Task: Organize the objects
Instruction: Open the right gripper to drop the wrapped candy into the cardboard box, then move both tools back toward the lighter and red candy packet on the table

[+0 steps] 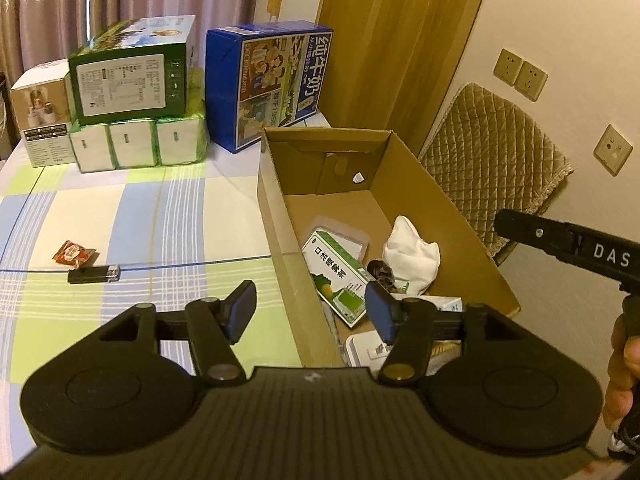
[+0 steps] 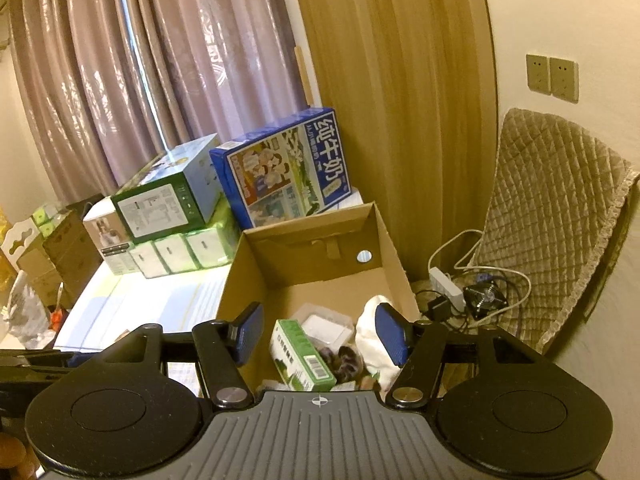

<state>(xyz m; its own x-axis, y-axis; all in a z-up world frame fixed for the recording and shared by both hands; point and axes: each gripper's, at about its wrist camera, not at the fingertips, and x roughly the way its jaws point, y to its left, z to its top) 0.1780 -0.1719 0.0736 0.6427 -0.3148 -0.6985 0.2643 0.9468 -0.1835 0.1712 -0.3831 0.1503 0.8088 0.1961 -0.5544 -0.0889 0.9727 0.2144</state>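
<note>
Both our grippers, left (image 1: 311, 312) and right (image 2: 320, 334), hover empty with fingers apart over the box (image 1: 440, 200) at the bed's right edge; lighter (image 1: 94, 275) and wrapper (image 1: 73, 254) lie mid-bed.

Checked bedsheet (image 1: 132, 216) carries lighter (image 1: 94, 275), snack packet (image 1: 73, 254), cardboard box (image 1: 280, 216).

A home bedroom: checked bedsheet (image 1: 120, 208), drawn curtains (image 2: 140, 60), wall sockets (image 2: 552, 78), stacked household cartons (image 1: 132, 76).

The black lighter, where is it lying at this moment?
In the left wrist view, the black lighter lies on the checked bedsheet, far left of the cardboard box, just below the small red snack packet.
</note>
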